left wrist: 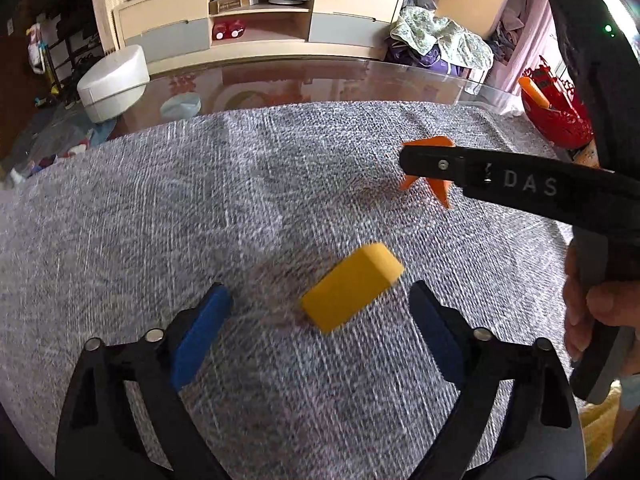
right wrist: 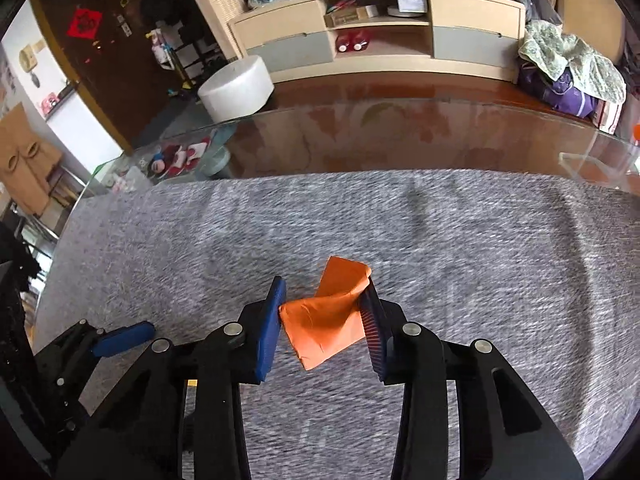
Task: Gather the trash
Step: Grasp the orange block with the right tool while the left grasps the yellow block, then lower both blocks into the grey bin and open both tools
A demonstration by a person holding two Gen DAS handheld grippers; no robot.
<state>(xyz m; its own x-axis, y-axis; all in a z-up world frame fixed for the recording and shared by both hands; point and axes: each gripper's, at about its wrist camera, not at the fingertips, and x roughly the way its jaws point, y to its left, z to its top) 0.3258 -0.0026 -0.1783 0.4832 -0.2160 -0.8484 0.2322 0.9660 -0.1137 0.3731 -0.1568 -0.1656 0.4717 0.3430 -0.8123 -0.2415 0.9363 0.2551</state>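
A yellow folded paper (left wrist: 352,286) lies on the grey cloth (left wrist: 200,208), just ahead of my left gripper (left wrist: 320,304), which is open with its blue pads on either side of the paper, not touching it. My right gripper (right wrist: 324,304) is shut on a crumpled orange paper (right wrist: 326,320) and holds it just above the cloth. In the left wrist view the right gripper (left wrist: 428,168) reaches in from the right, with the orange paper (left wrist: 430,142) partly hidden behind its black finger.
A red lacy basket (left wrist: 560,116) with an orange item in it stands at the cloth's far right. The cloth lies on a glass table (right wrist: 360,136). A white round stool (left wrist: 112,80) and a cabinet (left wrist: 260,20) stand beyond. The left gripper's blue pad (right wrist: 124,338) shows at lower left.
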